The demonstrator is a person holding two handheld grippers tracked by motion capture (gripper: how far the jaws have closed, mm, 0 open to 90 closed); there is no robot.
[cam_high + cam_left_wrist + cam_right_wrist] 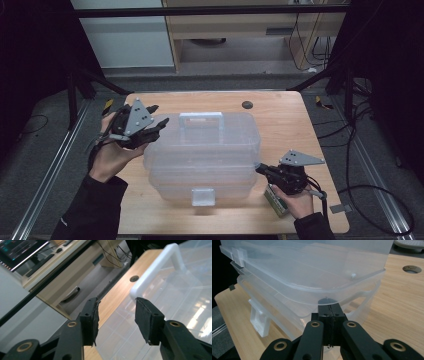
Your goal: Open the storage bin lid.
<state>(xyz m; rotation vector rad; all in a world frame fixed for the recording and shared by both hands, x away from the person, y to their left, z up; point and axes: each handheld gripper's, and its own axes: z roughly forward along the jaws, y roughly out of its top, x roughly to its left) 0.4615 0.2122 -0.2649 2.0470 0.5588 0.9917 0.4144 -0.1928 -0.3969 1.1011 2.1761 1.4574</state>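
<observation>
Left gripper (157,121) hovering jaws-apart, nothing between them, by the clear plastic box's (202,150) white handle (201,118), right gripper (260,169) pinched together against its lid edge on the worktop (285,115).

- The clear plastic storage box with a white handle (160,267) runs off the right and bottom edges in the left gripper view, so its near latch is cut away there.
- In the right gripper view the box's far top is sliced off by the upper edge.
- A small green-and-white carton (276,201) sits under the right hand (300,202) in the high view, its label too small to read.
- Through the box's cloudy walls, the contents can't be told.
- The dark monitor (20,248) at the far left is blurred and cropped.
</observation>
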